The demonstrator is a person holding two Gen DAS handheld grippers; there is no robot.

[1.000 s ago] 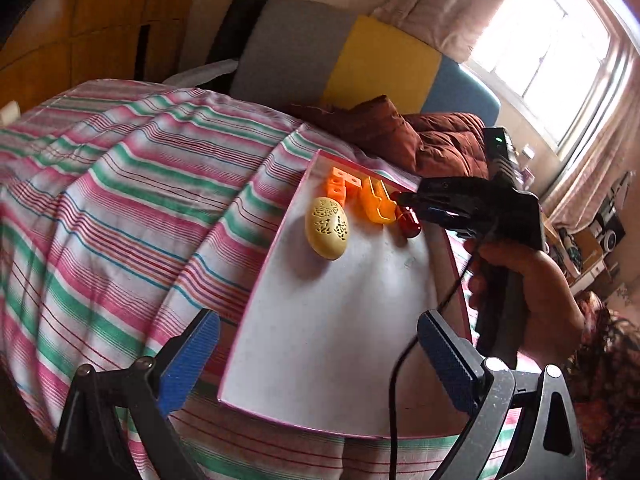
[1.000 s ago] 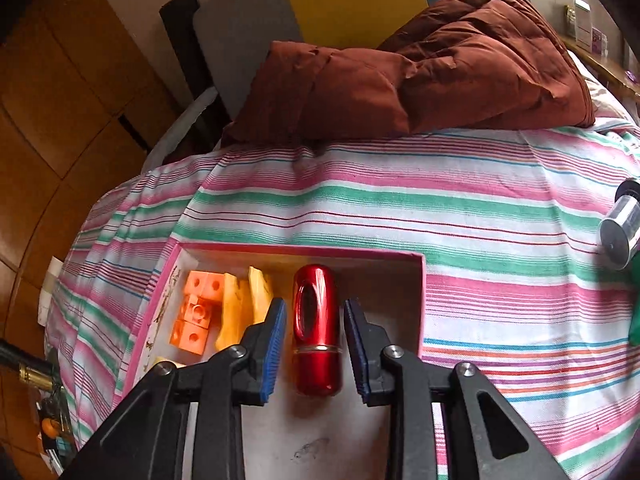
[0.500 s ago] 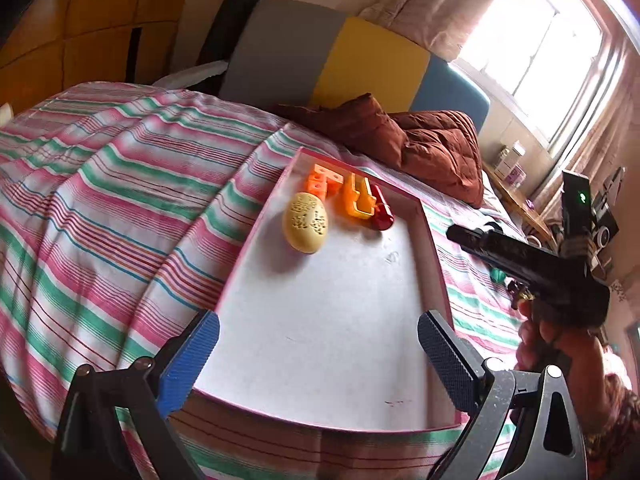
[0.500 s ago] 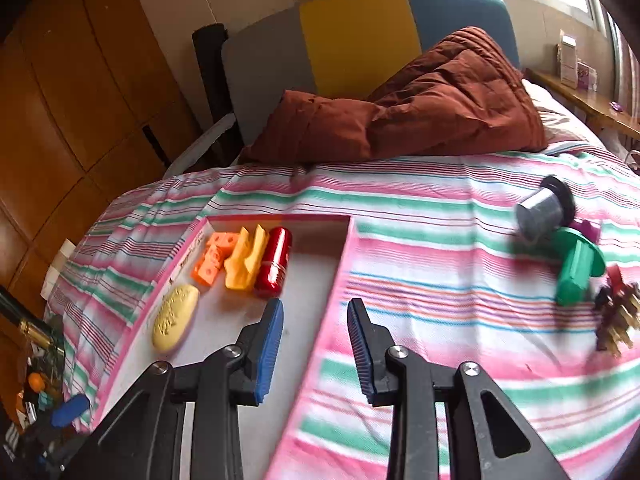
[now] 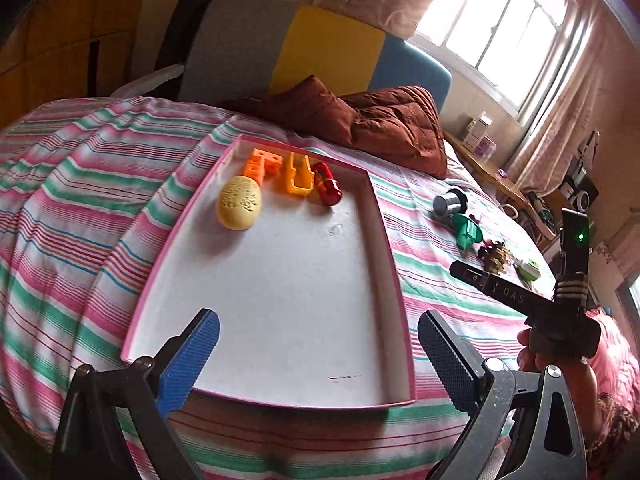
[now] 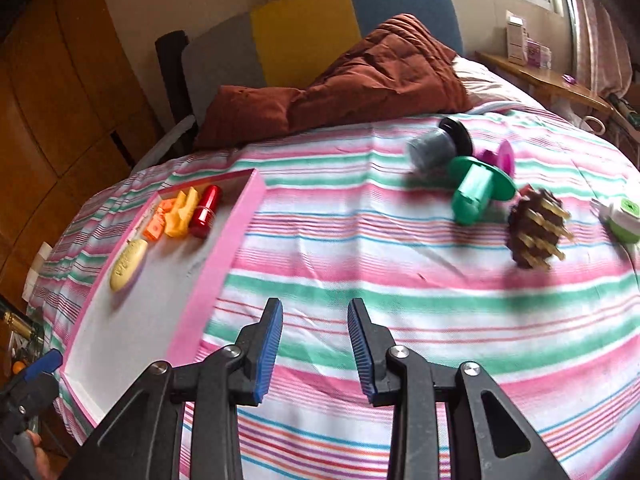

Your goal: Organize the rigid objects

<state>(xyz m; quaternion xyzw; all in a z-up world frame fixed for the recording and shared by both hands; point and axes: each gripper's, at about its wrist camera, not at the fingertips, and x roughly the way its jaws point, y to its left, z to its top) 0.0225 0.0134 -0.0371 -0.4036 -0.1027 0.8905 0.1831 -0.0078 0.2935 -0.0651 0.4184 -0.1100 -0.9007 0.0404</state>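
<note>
A pink-rimmed white tray (image 5: 390, 264) (image 6: 236, 228) lies on the striped bed. At its far end lie a red cylinder (image 5: 327, 189) (image 6: 206, 211), a yellow-orange piece (image 5: 298, 179) (image 6: 182, 214), orange blocks (image 5: 262, 164) (image 6: 158, 224) and a yellow egg (image 5: 239, 207) (image 6: 128, 258). Right of the tray lie a silver cylinder (image 5: 450, 202) (image 6: 434, 148), a green piece (image 5: 466, 232) (image 6: 474, 190), a brown spiky piece (image 5: 496, 254) (image 6: 536, 228) and a green-white disc (image 5: 528, 270) (image 6: 624, 216). My left gripper (image 5: 318, 356) is open, empty, over the tray's near end. My right gripper (image 6: 315, 344) is open, empty, above the bedsheet right of the tray.
A brown quilt (image 5: 384, 128) (image 6: 360, 80) lies at the head of the bed against a grey, yellow and blue headboard (image 5: 320, 52). A wooden side shelf (image 6: 552, 76) with boxes runs under the window on the right. A purple piece (image 6: 500, 158) lies behind the green one.
My right gripper let go of the red cylinder in the tray, pulled back and swung right over the bedsheet toward the loose objects. My left gripper barely moved.
</note>
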